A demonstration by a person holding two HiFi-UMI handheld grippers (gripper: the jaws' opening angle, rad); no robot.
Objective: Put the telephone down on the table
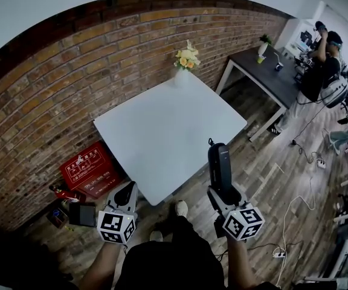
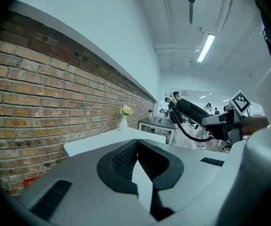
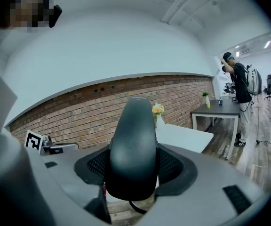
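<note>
Desk [image 1: 162,132]: white, vase [image 1: 186,59] at far corner | telephone [image 1: 220,162]: black handset, held in air just off desk's near-right edge | R tongs [image 1: 222,189]: clamped on handset | L tongs [image 1: 124,195]: tips together, empty, near desk's front corner | step: prob. carry fwd over desk, lay flat, release once resting.

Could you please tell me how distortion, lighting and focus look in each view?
Head view: fisheye bows the red brick wall into an arc, dark corners, soft even light on the white square table. Left gripper view: the ceiling strip light blows out. Right gripper view: the close black telephone handset looks slightly soft; a mosaic patch sits top left.
</note>
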